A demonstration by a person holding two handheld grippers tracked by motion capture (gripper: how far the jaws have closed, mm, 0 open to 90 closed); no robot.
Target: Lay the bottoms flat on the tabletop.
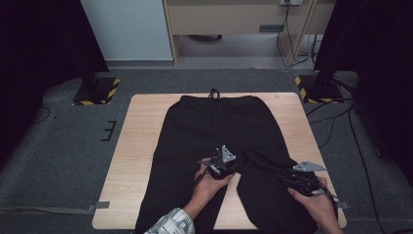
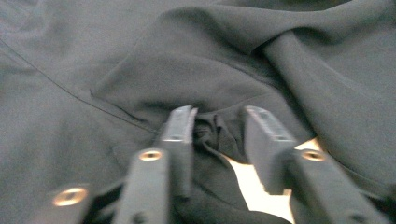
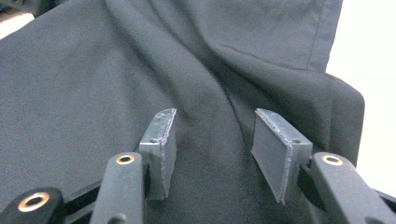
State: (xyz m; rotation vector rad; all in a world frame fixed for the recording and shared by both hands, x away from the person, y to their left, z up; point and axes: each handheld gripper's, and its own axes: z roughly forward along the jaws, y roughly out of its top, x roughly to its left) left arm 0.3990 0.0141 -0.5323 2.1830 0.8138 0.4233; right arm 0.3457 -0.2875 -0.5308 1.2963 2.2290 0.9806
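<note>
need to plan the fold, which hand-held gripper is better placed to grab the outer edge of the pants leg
Right. The right hand-held gripper sits open over the trousers leg by its outer edge; the left hand-held gripper is open at the crotch.

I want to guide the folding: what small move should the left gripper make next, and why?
Probably shut the left gripper: its jaws stand open around a bunched fold at the crotch of the black fabric trousers, so closing would grip it. The right gripper is open too.
</note>
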